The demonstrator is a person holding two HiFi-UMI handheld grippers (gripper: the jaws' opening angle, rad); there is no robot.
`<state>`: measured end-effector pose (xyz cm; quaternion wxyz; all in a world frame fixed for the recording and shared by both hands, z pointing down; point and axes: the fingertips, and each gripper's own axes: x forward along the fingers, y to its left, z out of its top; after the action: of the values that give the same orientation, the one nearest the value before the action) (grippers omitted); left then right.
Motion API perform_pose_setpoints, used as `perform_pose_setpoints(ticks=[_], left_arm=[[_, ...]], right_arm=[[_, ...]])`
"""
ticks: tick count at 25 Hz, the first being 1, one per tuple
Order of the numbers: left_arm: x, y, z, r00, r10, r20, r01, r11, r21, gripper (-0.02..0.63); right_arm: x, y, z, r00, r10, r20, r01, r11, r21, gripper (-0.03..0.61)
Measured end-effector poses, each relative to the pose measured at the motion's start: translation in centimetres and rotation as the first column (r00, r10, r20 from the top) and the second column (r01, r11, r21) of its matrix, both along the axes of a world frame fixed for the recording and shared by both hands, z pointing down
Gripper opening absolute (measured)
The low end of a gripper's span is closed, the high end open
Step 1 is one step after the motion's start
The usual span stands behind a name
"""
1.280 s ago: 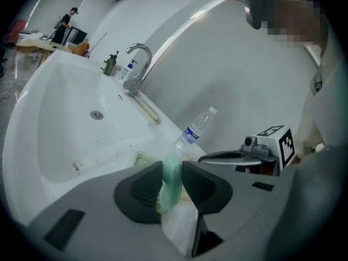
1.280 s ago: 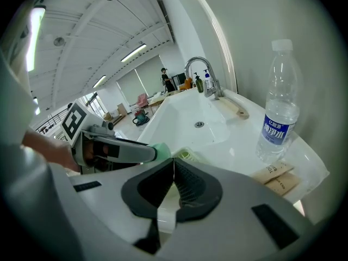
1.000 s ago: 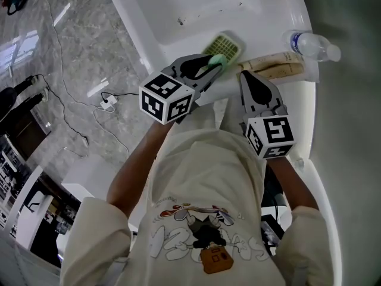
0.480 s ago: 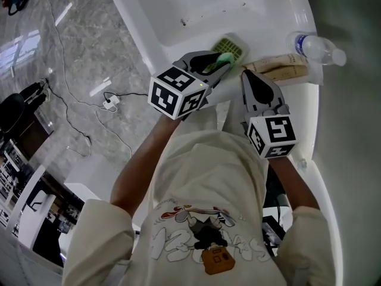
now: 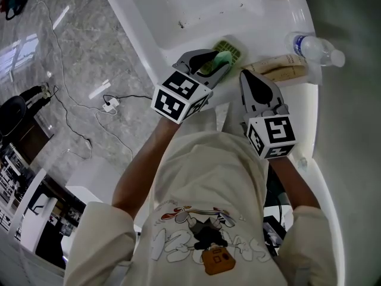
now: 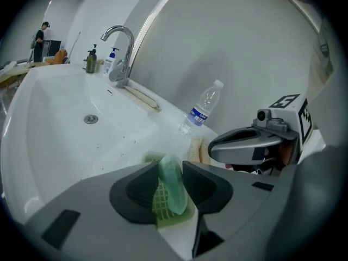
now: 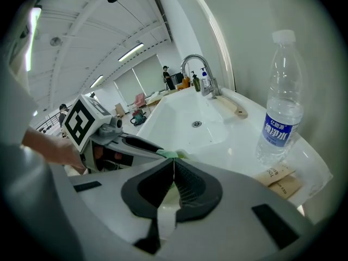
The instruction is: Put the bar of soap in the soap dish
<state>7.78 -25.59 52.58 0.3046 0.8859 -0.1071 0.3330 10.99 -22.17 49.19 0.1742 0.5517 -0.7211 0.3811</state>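
Head view: dish (image 5: 234, 47) half behind left tool (image 5: 221, 62)

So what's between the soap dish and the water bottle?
Tan paper packets lie between the dish and the bottle, clearest in the head view.

— What is different about the left gripper (image 5: 218, 64)?
— In the head view it sits a little farther toward 1 o'clock than a second ago. The bar of soap (image 5: 224, 56) in its fingers now overlaps the near end of the soap dish (image 5: 236, 45), where before it only met the dish's edge.
— Anything else?
— Its marker cube (image 5: 180, 96) is rolled, so its faces show at a new angle.
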Motion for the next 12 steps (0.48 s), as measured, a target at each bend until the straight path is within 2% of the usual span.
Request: perform_pose_setpoints(ticks=[5, 12], left_arm=[[-0.6, -0.8, -0.3, 1.000, -0.017, 0.011, 0.017, 0.999, 0.033, 0.127], [-1.4, -1.6, -1.7, 0.998, -0.056, -0.019, 0.056, 0.997, 0.043, 0.127]], right_arm=[[-0.2, -0.3, -0.2, 1.000, -0.007, -0.002, 0.007, 1.000, -0.001, 0.008], [-0.7, -0.6, -0.5, 1.000, -0.023, -0.003, 0.023, 1.000, 0.007, 0.008]])
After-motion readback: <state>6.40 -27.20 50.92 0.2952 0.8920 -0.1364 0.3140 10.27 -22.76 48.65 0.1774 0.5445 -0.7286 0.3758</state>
